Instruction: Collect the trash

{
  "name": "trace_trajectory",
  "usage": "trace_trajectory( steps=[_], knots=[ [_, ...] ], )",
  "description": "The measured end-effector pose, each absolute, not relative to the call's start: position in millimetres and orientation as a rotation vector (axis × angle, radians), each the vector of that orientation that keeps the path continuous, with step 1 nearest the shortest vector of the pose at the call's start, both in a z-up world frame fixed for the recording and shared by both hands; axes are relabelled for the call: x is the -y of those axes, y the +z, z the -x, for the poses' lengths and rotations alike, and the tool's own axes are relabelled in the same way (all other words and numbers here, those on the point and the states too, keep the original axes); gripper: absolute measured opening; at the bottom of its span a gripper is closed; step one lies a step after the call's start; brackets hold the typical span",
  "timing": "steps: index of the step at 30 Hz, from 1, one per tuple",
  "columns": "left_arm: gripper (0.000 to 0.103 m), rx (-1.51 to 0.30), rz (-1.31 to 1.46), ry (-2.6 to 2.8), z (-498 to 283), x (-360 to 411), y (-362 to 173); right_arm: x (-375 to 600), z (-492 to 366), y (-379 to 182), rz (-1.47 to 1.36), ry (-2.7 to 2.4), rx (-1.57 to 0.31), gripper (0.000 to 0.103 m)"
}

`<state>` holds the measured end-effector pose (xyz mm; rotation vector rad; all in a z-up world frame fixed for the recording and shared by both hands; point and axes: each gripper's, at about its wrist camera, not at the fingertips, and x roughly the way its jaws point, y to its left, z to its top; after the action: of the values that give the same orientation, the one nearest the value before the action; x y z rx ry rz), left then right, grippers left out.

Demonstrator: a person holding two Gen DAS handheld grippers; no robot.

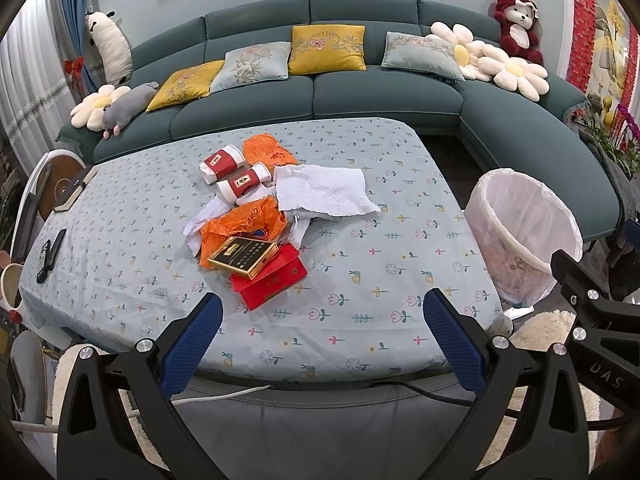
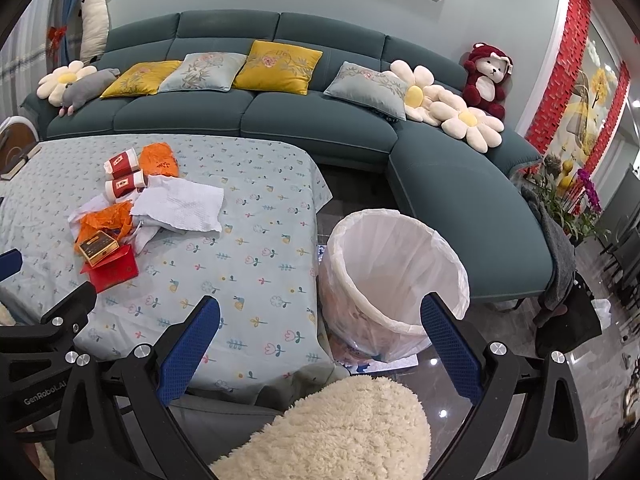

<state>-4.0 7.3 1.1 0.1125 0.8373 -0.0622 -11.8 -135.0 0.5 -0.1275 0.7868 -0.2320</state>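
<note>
Both grippers released, nothing held: left gripper (image 1: pixel 322 316), right gripper (image 2: pixel 320 320). Start with near red box (image 1: pixel 270 278); gold box (image 1: pixel 244 255) probably resting on it. Bin (image 2: pixel 394 276) right of counter (image 1: pixel 380 208).

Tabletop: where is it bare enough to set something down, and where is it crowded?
Bare cloth runs along the near edge of the table, in front of the red box, and across the right side between the white wipe and the bin. The middle-left is crowded: two cups, orange bags and boxes overlap. A remote lies at the left edge.
</note>
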Motion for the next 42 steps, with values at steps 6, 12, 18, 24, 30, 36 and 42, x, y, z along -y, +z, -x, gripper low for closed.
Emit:
trace_trajectory(
  steps=[6, 12, 18, 24, 30, 36, 42],
  knots=[
    [0.096, -0.838, -0.112, -0.062, 3.9, -7.0, 1.0, 134.8, 11.8, 0.5, 0.130, -0.231, -0.785, 0.096],
    [0.096, -0.837, -0.113, -0.061, 4.1, -7.2, 0.9, 134.5, 11.7, 0.4, 0.128, -0.233, -0.786, 0.096],
    [0.096, -0.836, -0.112, -0.064, 4.5, -7.0, 1.7, 134.5, 12.0, 0.2, 0.129, -0.232, -0.785, 0.096],
    [0.096, -0.835, -0.116, -0.068, 4.4, -4.4, 1.5, 134.2, 11.5, 2.1, 0.131, -0.234, -0.782, 0.096],
    [0.096, -0.828, -0.119, -0.075, 4.6, -1.1, 3.1, 135.2, 9.7, 4.7, 0.130, -0.238, -0.779, 0.096],
    [0.096, -0.825, -0.118, -0.080, 4.8, 0.1, 3.6, 137.6, 8.7, 5.4, 0.128, -0.240, -0.778, 0.096],
    [0.096, -0.824, -0.117, -0.079, 5.7, 0.2, 3.9, 137.5, 9.4, 5.2, 0.129, -0.241, -0.777, 0.096]
  ],
)
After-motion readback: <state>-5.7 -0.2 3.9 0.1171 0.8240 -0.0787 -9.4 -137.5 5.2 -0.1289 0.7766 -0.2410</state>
